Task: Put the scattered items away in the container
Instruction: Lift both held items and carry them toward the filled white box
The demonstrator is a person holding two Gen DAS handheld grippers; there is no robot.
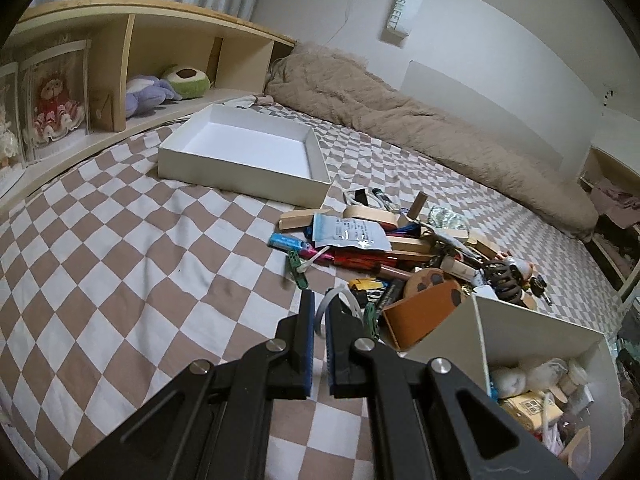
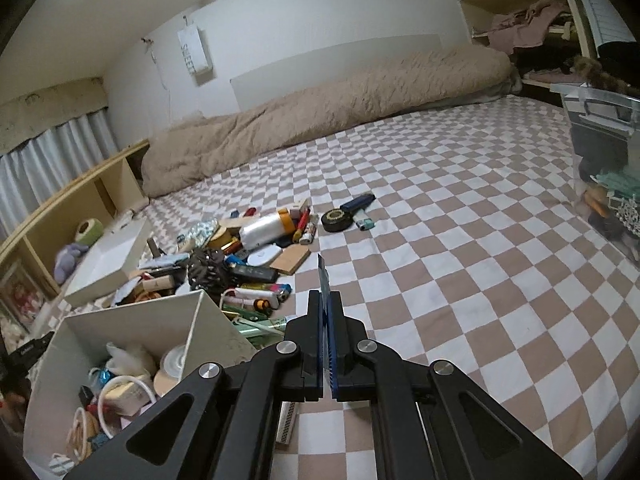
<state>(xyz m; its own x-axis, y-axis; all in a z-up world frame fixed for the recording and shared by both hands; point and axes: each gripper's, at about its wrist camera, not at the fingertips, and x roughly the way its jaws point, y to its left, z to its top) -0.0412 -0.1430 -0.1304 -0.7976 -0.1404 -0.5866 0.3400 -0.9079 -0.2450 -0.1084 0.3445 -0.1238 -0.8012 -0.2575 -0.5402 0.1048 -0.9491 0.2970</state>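
L gripper point(image 1: 319, 312) jaws narrow, pinching a thin white strap point(image 1: 320, 314) just above the checkered bedsheet point(image 1: 120, 240). R gripper point(image 2: 325, 312) clamped on a flat blue card point(image 2: 322, 276), edge-up. Scattered pile point(image 1: 400, 248) lies btwn the shallow white tray point(image 1: 244, 152) and the white container point(image 2: 132, 328), which already holds odds & ends. Orange box point(image 1: 420, 312) leans on the container's corner, just right of the L fingers. Black tape roll point(image 2: 336, 219) and rolled beige duvet point(image 2: 320, 120) lie beyond.

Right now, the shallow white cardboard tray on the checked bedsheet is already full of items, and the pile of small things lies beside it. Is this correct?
Not quite. The shallow white cardboard tray on the checked bedsheet is empty: the left wrist view shows only its bare white bottom. The pile of small things does lie beside it.
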